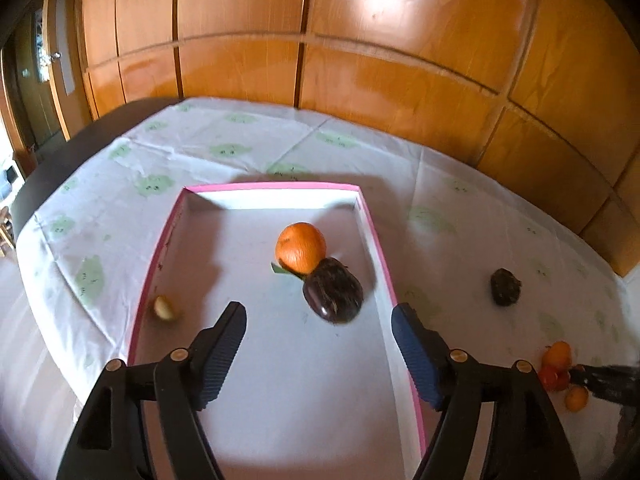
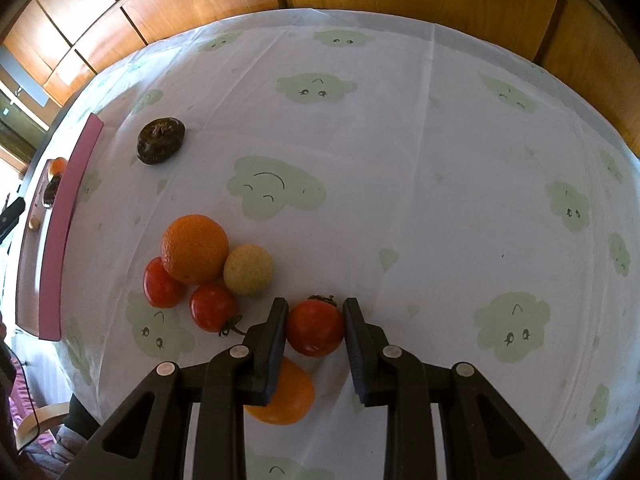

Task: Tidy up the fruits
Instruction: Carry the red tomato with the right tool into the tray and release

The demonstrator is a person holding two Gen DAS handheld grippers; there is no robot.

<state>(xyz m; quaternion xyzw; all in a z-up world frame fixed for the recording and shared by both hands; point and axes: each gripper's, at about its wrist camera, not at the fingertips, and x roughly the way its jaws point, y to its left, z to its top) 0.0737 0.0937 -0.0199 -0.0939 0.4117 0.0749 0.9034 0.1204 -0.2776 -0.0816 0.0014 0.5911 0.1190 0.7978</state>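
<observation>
A pink-rimmed white box (image 1: pixel 376 256) holds an orange (image 1: pixel 301 246), a dark purple fruit (image 1: pixel 333 290) touching it, and a small yellowish fruit (image 1: pixel 163 307), blurred, by the left wall. My left gripper (image 1: pixel 319 320) is open and empty above the box. My right gripper (image 2: pixel 316 312) is shut on a red tomato (image 2: pixel 315 327) just above the cloth. Beside it lie an orange (image 2: pixel 194 249), a tan round fruit (image 2: pixel 249 269), two tomatoes (image 2: pixel 212 306) (image 2: pixel 161 283) and another orange (image 2: pixel 288 396) under the left finger. A dark fruit (image 2: pixel 161 141) lies apart.
The table wears a white cloth with green cloud faces (image 2: pixel 276 192). Wooden cabinet panels (image 1: pixel 360 40) stand behind the table. The box's pink wall (image 2: pixel 68 216) shows at the left of the right wrist view. The right gripper's tip (image 1: pixel 604 380) shows beside the fruit cluster (image 1: pixel 558 368).
</observation>
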